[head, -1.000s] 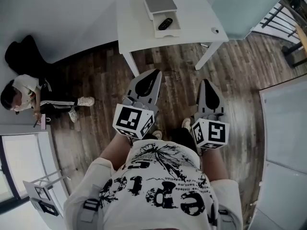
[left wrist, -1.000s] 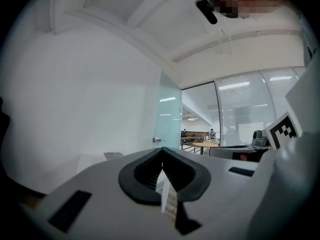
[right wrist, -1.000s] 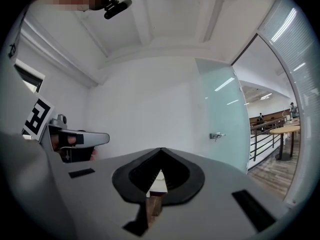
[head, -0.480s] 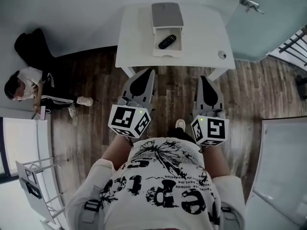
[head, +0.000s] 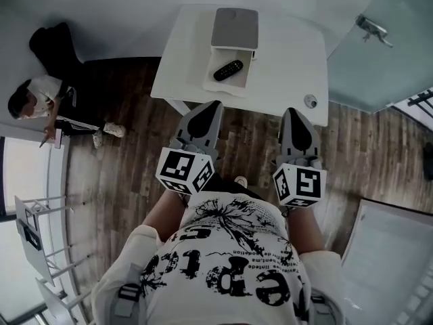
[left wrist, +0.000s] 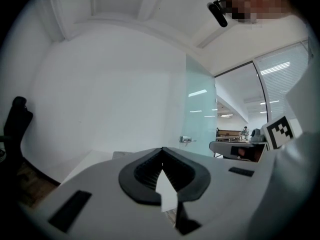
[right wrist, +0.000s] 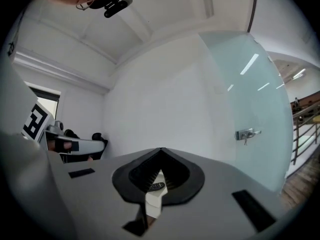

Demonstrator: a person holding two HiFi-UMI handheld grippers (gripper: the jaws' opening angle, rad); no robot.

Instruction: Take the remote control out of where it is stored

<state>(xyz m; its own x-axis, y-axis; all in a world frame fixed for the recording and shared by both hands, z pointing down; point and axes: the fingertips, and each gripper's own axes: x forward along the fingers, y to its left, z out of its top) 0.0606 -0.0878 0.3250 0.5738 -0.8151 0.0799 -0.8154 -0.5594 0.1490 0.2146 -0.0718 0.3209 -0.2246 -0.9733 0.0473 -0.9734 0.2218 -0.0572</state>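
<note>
A black remote control (head: 228, 70) lies in the open white drawer (head: 211, 83) of a small grey-topped drawer unit (head: 235, 28) on a white table (head: 284, 66). In the head view my left gripper (head: 210, 106) and right gripper (head: 296, 112) hover over the wooden floor, short of the table's near edge. Both are shut and hold nothing. In the right gripper view the right gripper (right wrist: 161, 150) points at the drawer, and the remote control (right wrist: 156, 186) shows through the gap below the tips. The left gripper (left wrist: 162, 150) faces the table and the white wall.
A person (head: 37, 99) sits on the floor at the left wall. A glass door with a metal handle (head: 373, 29) stands right of the table. A small round object (head: 310, 101) lies near the table's front right corner. A white rack (head: 30, 225) is at lower left.
The table with the drawer has come nearer and lower in the head view. Both grippers stay shut, held side by side in front of the body.
</note>
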